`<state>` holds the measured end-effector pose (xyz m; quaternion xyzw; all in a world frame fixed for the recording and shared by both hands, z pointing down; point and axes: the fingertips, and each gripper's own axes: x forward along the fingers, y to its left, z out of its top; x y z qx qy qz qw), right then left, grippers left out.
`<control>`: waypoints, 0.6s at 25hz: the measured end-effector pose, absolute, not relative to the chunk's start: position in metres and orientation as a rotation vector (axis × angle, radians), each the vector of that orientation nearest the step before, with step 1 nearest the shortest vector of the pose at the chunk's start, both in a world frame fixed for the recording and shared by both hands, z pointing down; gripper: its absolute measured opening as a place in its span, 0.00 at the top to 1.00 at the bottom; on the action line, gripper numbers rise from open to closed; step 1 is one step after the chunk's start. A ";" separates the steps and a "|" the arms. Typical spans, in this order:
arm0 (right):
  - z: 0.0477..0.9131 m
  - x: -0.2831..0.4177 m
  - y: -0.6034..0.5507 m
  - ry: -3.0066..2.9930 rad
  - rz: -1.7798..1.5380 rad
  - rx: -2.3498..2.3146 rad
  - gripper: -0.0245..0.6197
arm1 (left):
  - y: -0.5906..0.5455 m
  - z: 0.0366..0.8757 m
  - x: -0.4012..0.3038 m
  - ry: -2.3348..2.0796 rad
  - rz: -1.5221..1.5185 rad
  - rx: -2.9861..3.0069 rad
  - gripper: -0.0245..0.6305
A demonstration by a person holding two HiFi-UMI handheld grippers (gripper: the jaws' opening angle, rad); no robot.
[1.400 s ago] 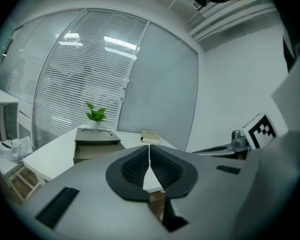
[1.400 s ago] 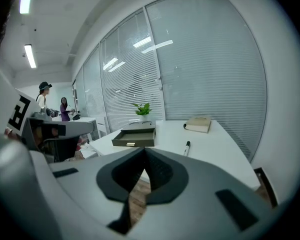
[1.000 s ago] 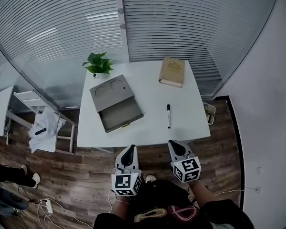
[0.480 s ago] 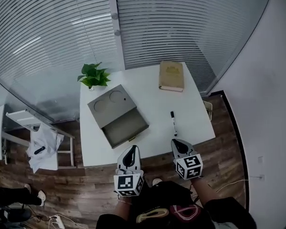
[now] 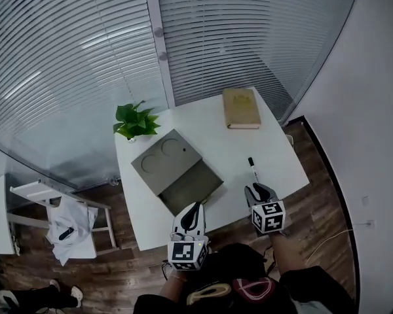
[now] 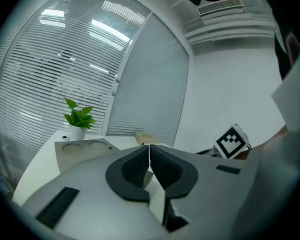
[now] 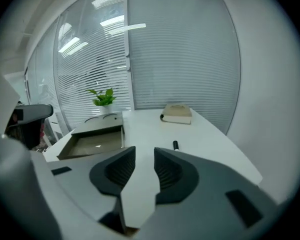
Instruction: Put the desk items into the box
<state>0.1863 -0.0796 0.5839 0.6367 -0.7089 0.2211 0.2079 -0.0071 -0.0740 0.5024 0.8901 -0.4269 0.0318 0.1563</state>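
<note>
Grey open box (image 5: 177,171), black marker (image 5: 252,169), left claw (image 5: 197,206) closed, right claw (image 5: 256,189) just opening, empty

Left gripper (image 5: 196,207) jaws together; right gripper (image 5: 256,190) jaws just opening, empty.

Table (image 5: 216,142): white, rectangular top, with four things lying directly on it.
Plant (image 5: 135,122): far left corner; green leaves in a small white pot, standing upright.
Box (image 5: 180,172): left half of the top, just on the near side of the plant and apart from it; grey-brown, set askew to the table's edges. Its far part is a flat panel with two round hollows. Its near part is an open shallow tray that reaches close to the near edge.
Book (image 5: 241,108): far right corner; tan cover, closed, lying flat.
Marker (image 5: 253,169): right half, near side, between the book and the near edge, well apart from both the book and the box; slim, lying flat, running roughly far to near.
</note>
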 end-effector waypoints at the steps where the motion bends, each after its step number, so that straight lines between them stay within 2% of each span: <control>1: 0.586 0.190 -0.083 -1.947 0.633 1.805 0.76 | -0.075 0.503 -0.009 -1.190 0.099 2.565 0.93; 5: 0.596 0.204 -0.094 -1.874 0.706 1.883 0.65 | -0.082 0.511 -0.020 -1.134 0.128 2.568 0.93; 15: 0.626 0.248 -0.123 -1.741 0.769 1.788 0.61 | -0.091 0.523 -0.042 -1.173 0.142 2.489 0.93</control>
